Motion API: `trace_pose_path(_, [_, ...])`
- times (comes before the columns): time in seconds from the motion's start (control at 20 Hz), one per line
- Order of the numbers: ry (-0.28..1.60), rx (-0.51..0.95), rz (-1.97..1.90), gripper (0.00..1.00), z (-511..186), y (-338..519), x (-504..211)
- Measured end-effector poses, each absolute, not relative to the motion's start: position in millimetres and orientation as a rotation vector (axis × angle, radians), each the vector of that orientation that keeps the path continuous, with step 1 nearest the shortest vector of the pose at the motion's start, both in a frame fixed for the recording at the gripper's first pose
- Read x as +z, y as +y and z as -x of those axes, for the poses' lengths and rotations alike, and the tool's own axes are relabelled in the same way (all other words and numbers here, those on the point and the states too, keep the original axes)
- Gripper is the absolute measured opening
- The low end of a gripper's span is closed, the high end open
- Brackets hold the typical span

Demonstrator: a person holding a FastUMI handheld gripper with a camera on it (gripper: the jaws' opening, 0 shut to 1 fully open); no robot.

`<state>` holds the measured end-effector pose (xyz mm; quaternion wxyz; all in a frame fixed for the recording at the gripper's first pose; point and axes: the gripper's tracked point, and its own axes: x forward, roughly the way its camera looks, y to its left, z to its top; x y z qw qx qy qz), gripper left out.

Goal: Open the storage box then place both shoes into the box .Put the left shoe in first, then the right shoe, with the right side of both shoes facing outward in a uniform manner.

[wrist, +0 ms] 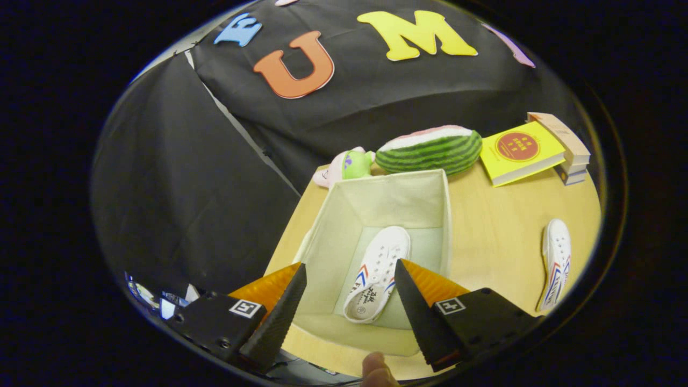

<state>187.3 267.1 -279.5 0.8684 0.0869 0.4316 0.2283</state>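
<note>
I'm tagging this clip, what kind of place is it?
Likely a staged recording booth: black cloth wall, wooden table holding a fabric storage box, books and a watermelon plush. The open tongs hover over the box.

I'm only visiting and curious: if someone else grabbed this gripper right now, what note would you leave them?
Gripper: open, empty, held above the storage box, fingers spread over it.
Box: open on the table.
One shoe already lies inside the box, between the fingers.
The other shoe lies on the table beside the box, off to one side.
Done: box opened, first shoe in.
Left: pick up the second shoe and place it in, matching the first.
</note>
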Motion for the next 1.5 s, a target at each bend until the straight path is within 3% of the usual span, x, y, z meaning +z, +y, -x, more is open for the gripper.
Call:
trace_pose_path(0.5, [0.876,0.408,-0.128,1.0,-188.7,133.1,-269.4])
trace_pose_path(1.05, [0.928,0.169,0.064,1.0,-195.3,-52.6,-327.3])
trace_pose_path(1.5, [1.02,-0.04,0.13,1.0,-202.3,-148.2,-379.0])
